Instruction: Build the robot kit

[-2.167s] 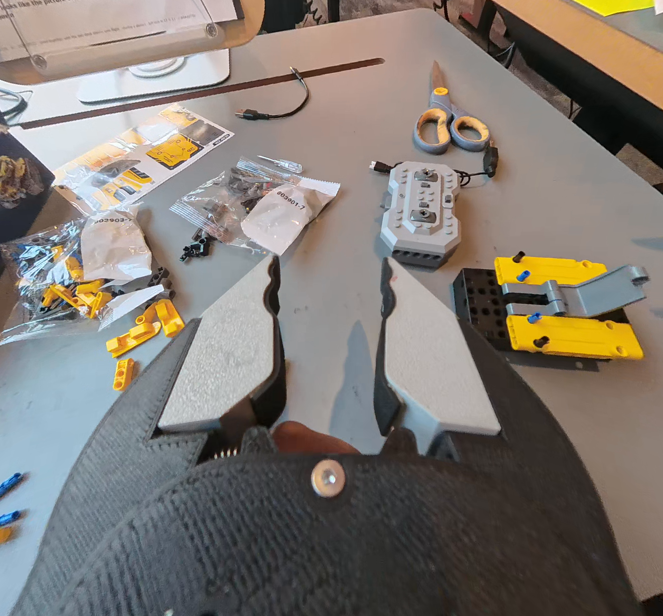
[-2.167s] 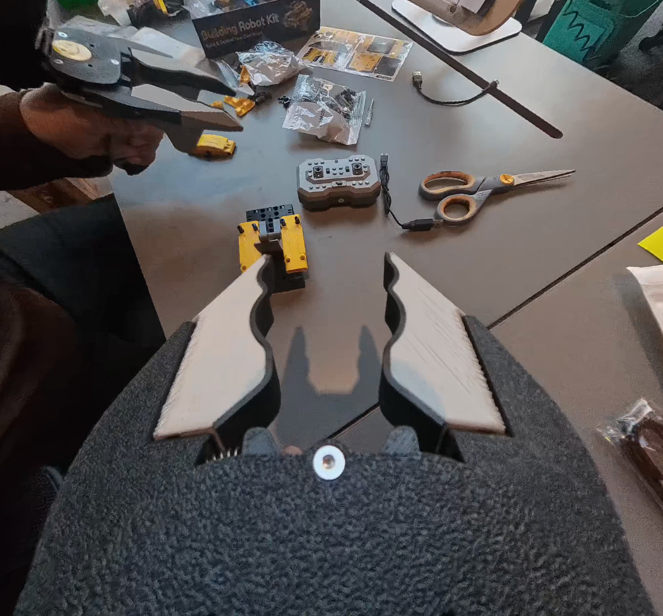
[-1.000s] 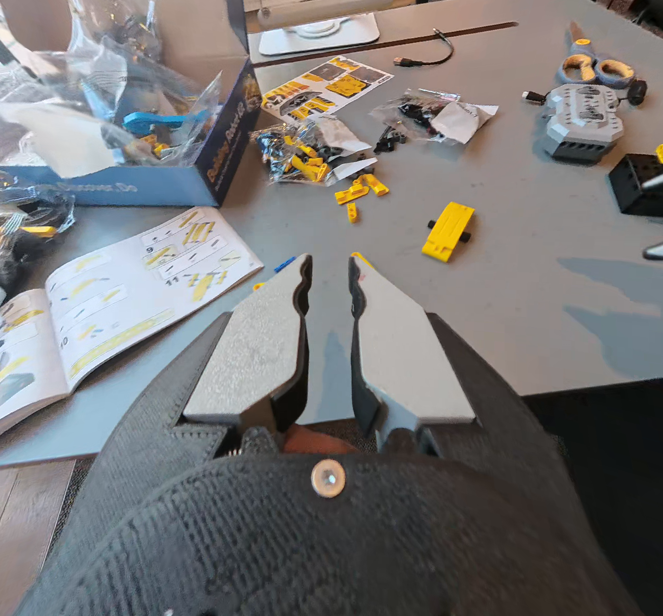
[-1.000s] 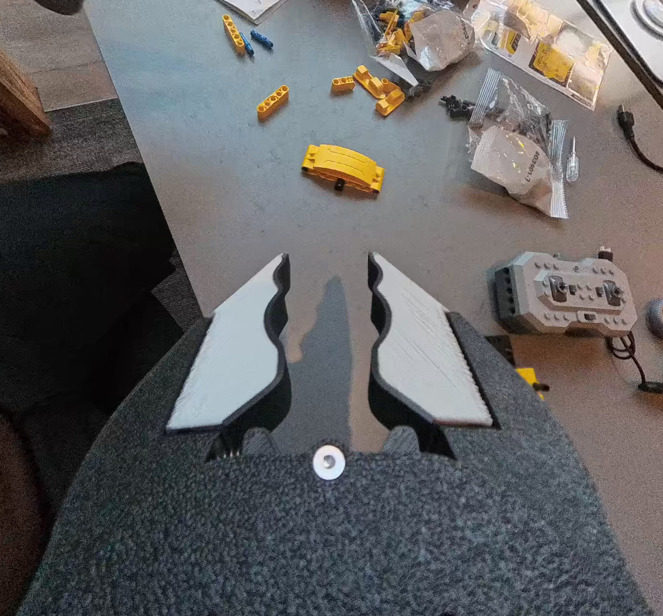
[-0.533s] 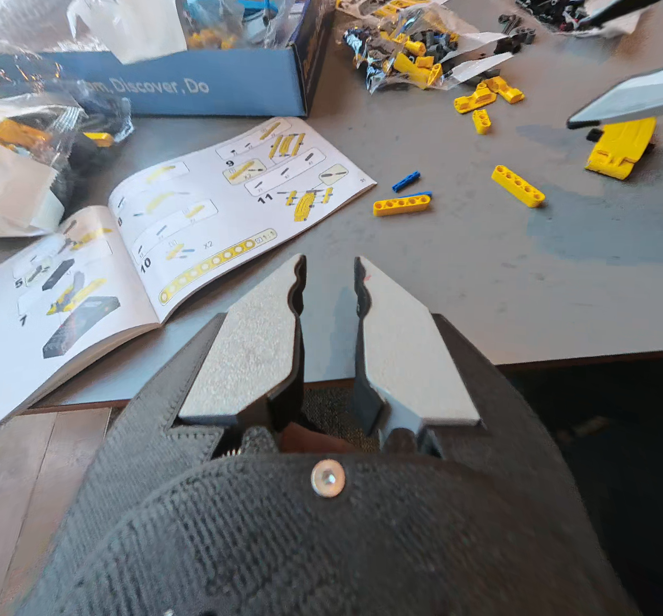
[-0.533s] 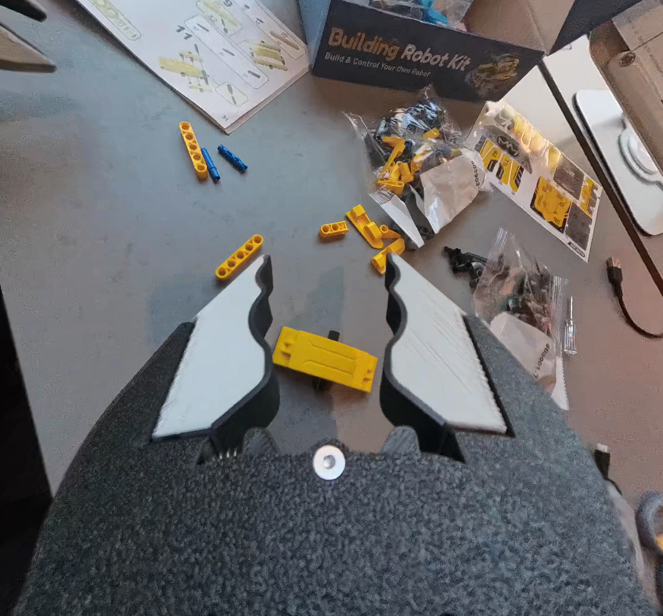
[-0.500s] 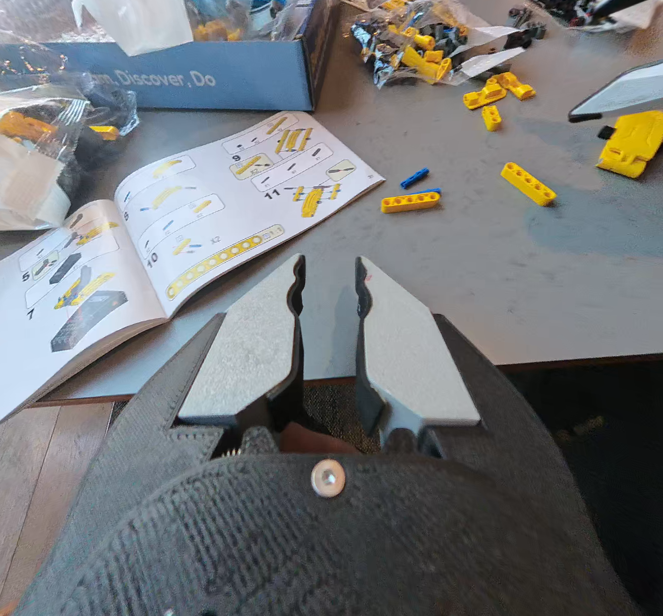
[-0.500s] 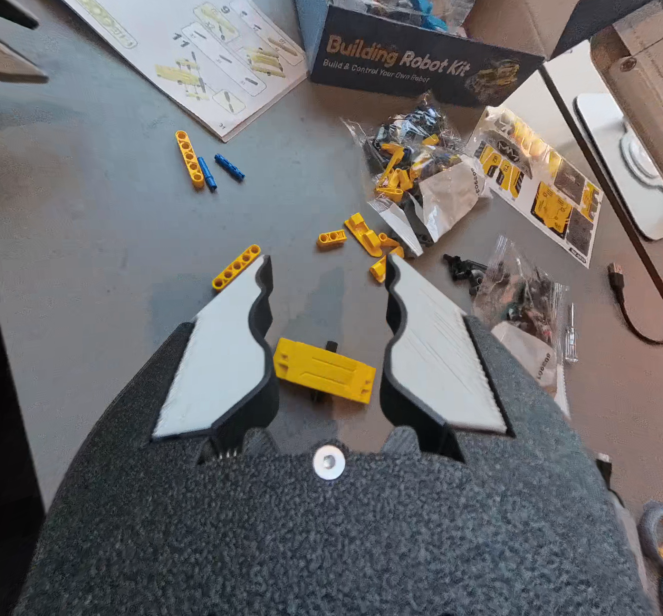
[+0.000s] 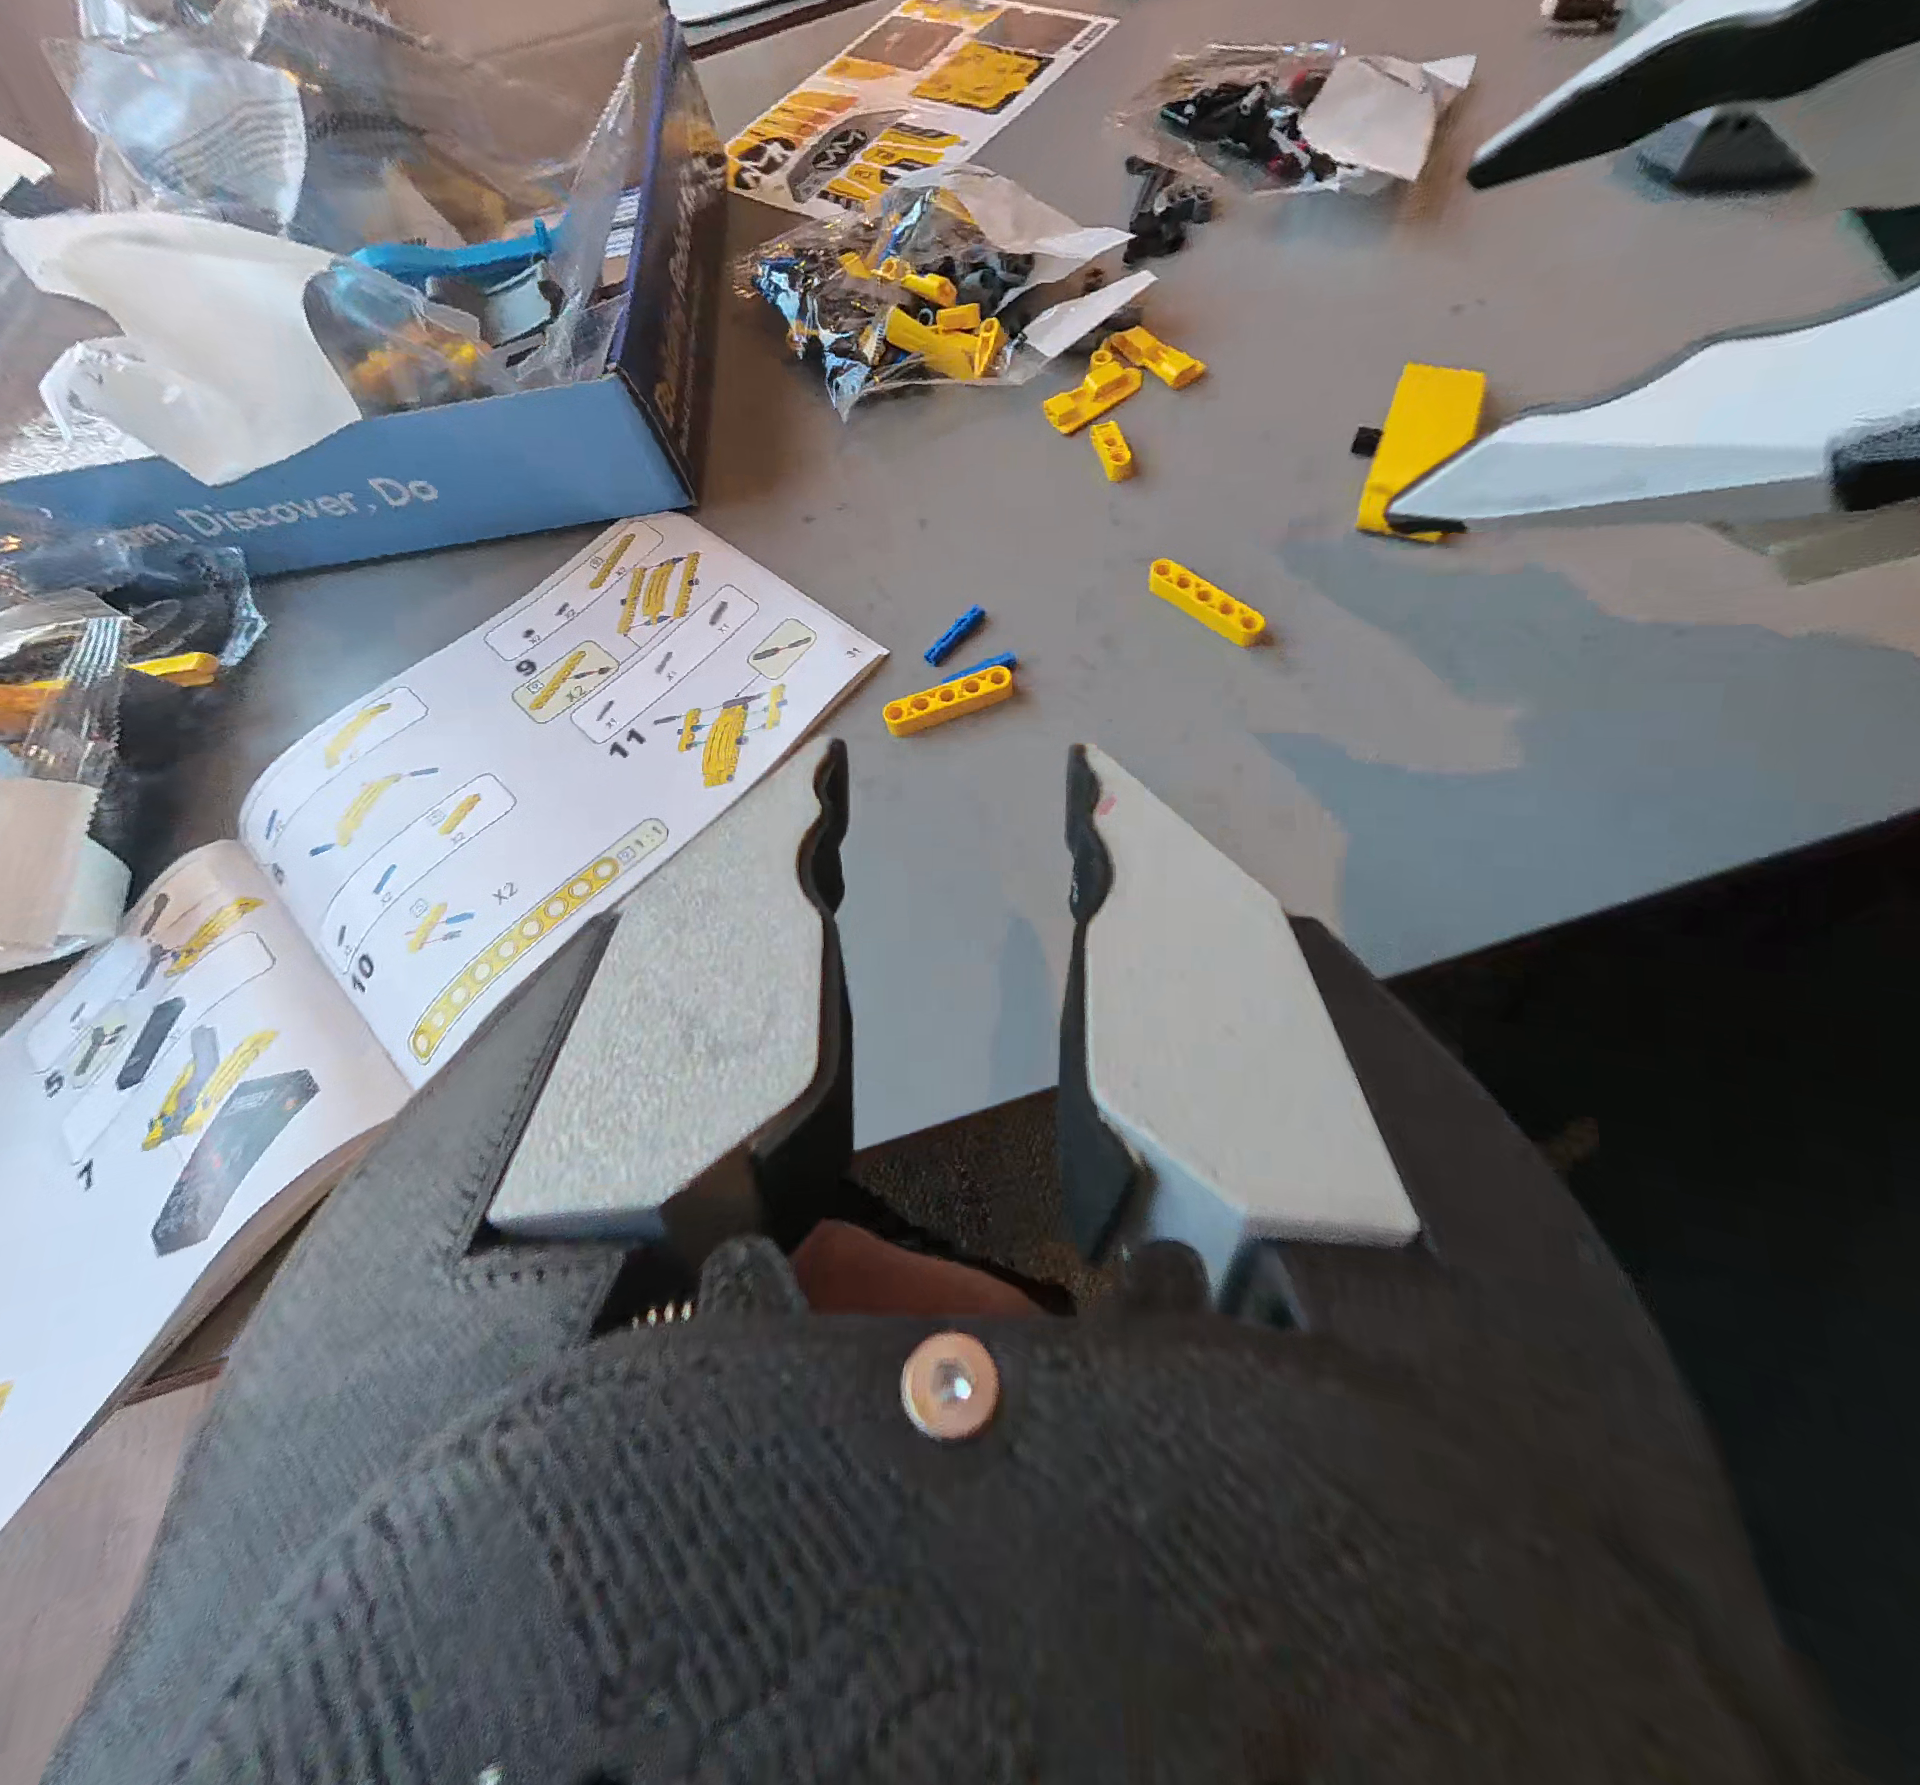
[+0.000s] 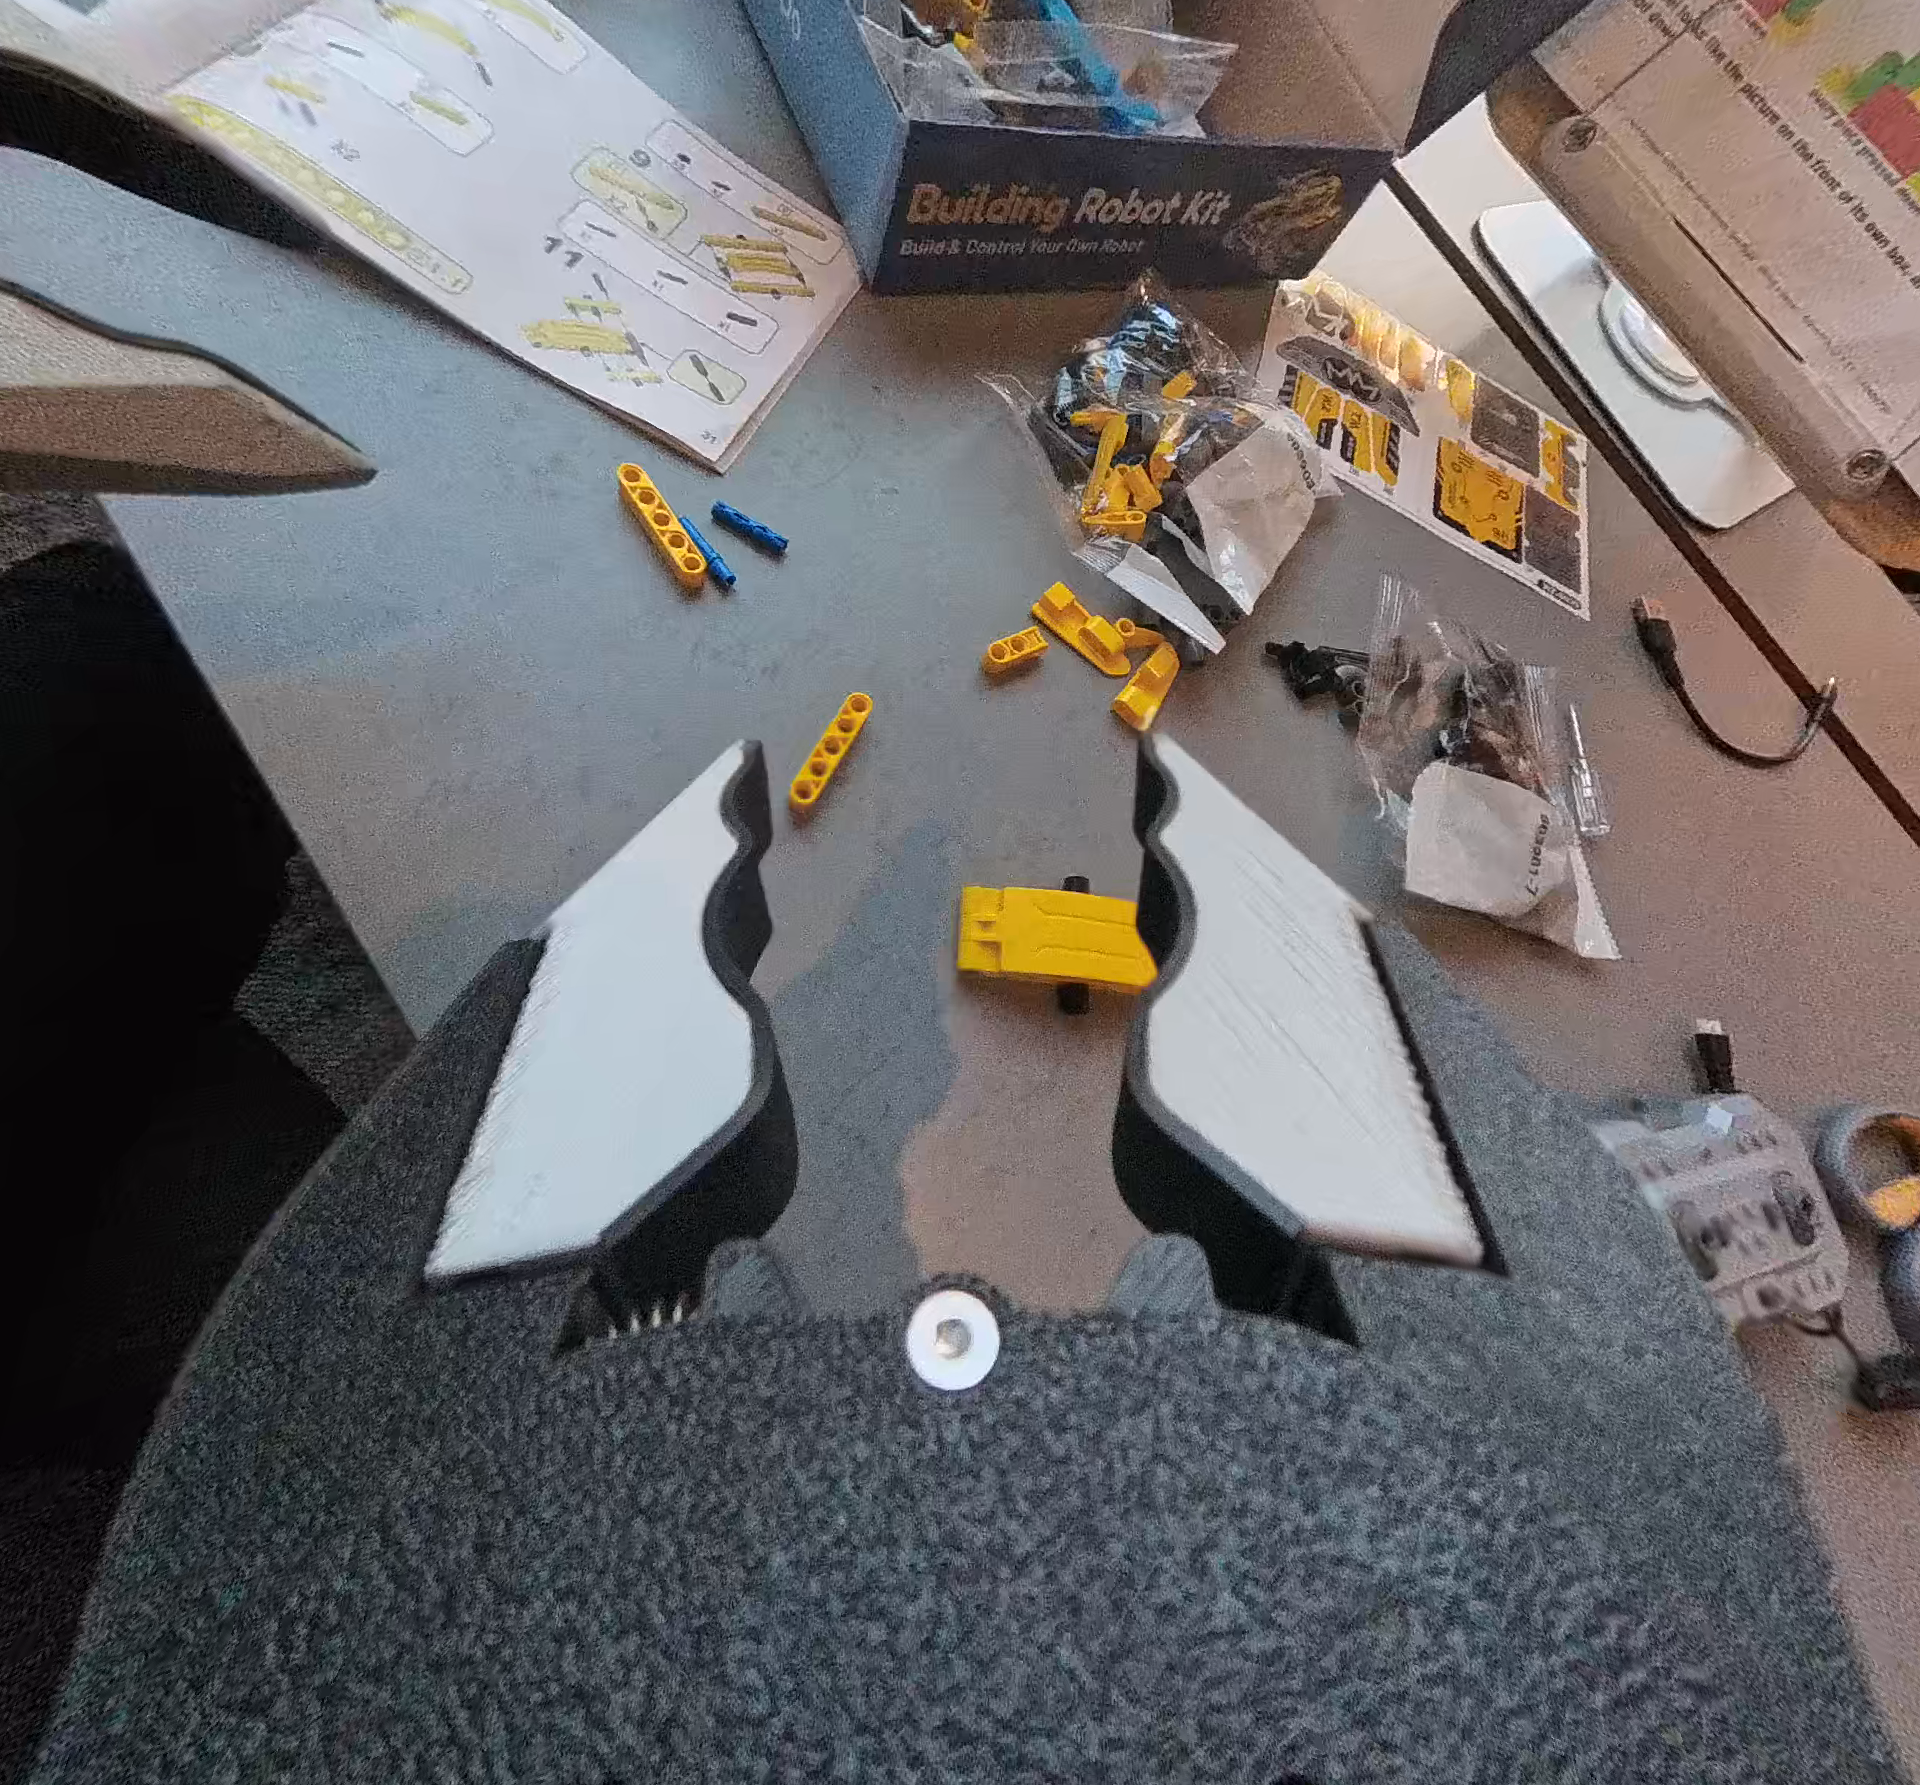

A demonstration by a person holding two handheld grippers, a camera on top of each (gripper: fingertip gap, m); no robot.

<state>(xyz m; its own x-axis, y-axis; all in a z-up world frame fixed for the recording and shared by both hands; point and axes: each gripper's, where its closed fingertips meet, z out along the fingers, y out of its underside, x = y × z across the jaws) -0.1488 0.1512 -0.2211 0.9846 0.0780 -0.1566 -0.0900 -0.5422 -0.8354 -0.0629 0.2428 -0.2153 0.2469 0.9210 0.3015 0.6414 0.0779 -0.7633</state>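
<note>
2 hand-held grippers work over a grey counter strewn with building-kit parts. The right hand-held gripper hangs released, jaws spread wide, straddling a flat yellow panel that lies on the counter between its fingers, close against the right finger, apart from the left; its long axis runs across the gap, finger to finger, with a black pin poking out below it. Whether the finger touches the panel cannot be told. Just beyond the left fingertip lies a short yellow beam; farther out, a second yellow beam sits beside 2 blue pins.

The left hand-held gripper hovers near the counter's edge, jaws parted and empty, well apart from the panel, which lies ahead to its right; the right one is plainly nearer. Closest ahead of the left tips is that second beam; to their left, an open instruction booklet.

Farther off: a torn bag of yellow and black parts, a sticker sheet, and a blue kit box stuffed with bags.
</note>
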